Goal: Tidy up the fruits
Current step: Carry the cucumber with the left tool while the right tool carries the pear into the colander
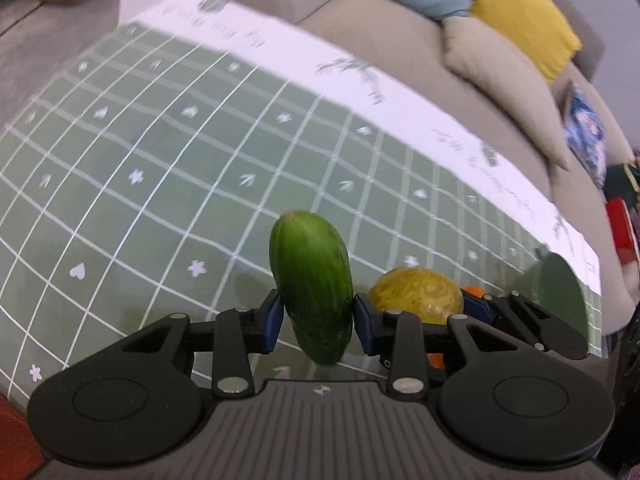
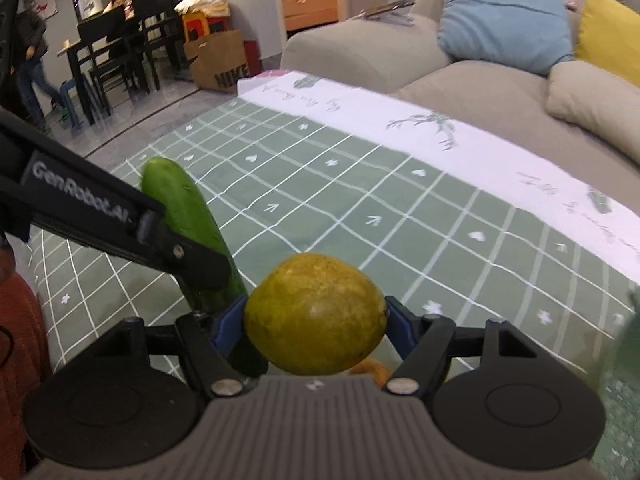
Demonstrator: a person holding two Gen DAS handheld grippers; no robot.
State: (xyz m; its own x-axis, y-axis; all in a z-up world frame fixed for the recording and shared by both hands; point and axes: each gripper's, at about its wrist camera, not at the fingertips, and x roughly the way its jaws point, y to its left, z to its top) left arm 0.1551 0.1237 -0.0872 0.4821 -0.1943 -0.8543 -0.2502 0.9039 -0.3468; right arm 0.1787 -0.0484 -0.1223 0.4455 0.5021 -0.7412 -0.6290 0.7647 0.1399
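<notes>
Living-room setup: green grid-pattern cloth (image 1: 160,140) with a white printed border covers the worktop, beige sofa (image 2: 460,92) right behind it with a blue cushion (image 2: 504,16) and a yellow cushion (image 2: 612,28), dark dining chairs (image 2: 120,40) and a brown paper bag (image 2: 220,60) further back, a person seated there and another walking at far left. My left gripper (image 1: 314,316) is clamped on a green cucumber (image 1: 310,280), blue pads pressing both sides near its lower half, cucumber roughly upright, tip up, lifted clear of the cloth. My right gripper (image 2: 316,320) is grasping a yellow-green round fruit (image 2: 316,312), pads touching its left and right sides, fruit also off the cloth. Both grippers are just beside each other: in the left wrist view the round fruit shows right next to the cucumber, in the right wrist view the cucumber stands left of the fruit, partly hidden by the left gripper's black arm. Something orange (image 2: 370,370) peeks out below the round fruit; can't tell what it is. Left wrist view is motion-blurred toward the background.
</notes>
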